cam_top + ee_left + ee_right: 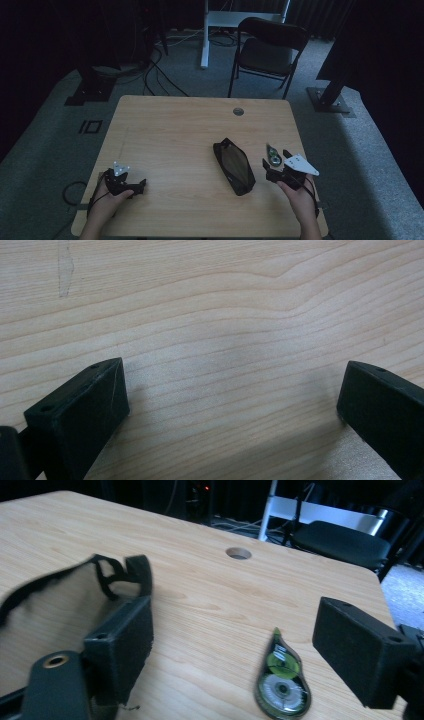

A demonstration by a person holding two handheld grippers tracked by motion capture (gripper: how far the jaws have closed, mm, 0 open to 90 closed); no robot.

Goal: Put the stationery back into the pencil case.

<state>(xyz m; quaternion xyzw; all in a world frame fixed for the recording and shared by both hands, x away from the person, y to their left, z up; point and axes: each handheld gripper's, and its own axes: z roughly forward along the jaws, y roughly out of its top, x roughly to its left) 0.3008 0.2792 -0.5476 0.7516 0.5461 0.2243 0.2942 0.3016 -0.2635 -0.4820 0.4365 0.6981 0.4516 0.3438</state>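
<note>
step: grab tape roller | right gripper: wide open, empty | tip: go low, straddle it, squeeze softly

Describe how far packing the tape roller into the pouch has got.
Done: the pouch lies open on the table. In hand: the right gripper, jaws open, is at the tape roller without gripping it. Left: grasp the roller and put it inside. The left gripper rests open, apart.
</note>
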